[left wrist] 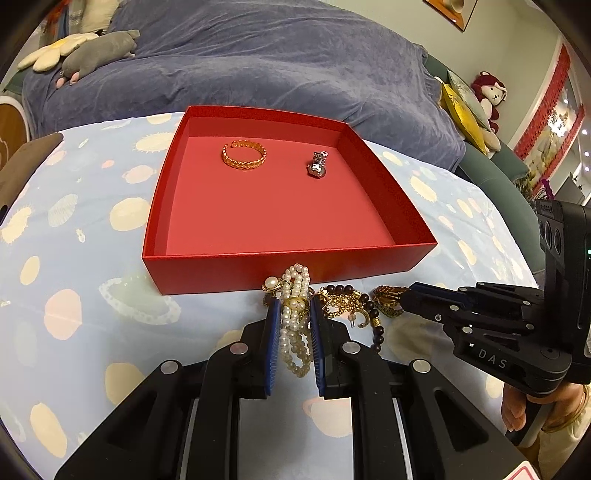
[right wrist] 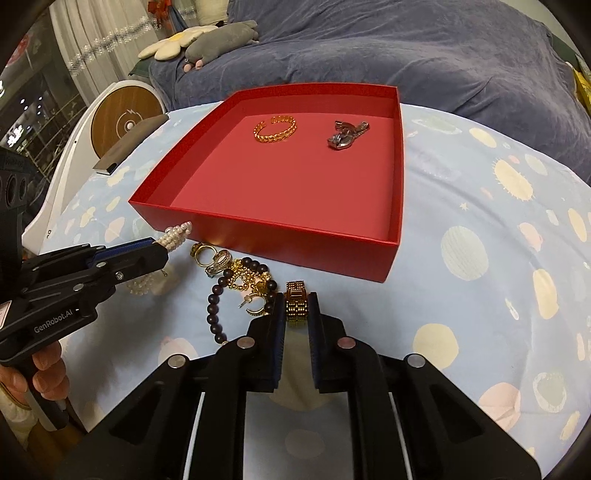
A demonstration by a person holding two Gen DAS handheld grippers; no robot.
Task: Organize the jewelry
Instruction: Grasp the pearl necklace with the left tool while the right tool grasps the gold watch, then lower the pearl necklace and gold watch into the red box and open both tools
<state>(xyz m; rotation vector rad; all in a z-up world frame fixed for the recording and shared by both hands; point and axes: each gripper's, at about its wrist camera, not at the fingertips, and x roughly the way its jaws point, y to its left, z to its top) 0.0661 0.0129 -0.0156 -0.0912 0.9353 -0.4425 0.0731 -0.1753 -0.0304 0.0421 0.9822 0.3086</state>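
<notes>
Planet-print cloth (left wrist: 74, 258) by blue sofa (left wrist: 258, 66); left fingers (left wrist: 274, 314) clench pearls (left wrist: 293, 332), right fingers (right wrist: 317, 314) gold band (right wrist: 295, 304)

A sofa (left wrist: 258, 62) under a blue-grey throw stands behind the patterned tablecloth (left wrist: 74, 258); white curtains (right wrist: 96, 33) hang at left.

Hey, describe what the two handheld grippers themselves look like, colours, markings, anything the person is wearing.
Both are matte black plastic with angular cut-out linkages, round silver pivot pins and ribbed blue pads inside the fingers. The left gripper carries white "GenRobot.AI" lettering; the right gripper shows "DAS" and a black camera block with round lenses and a small green light. A thin gold bangle circles the right wrist. No cables show.
</notes>
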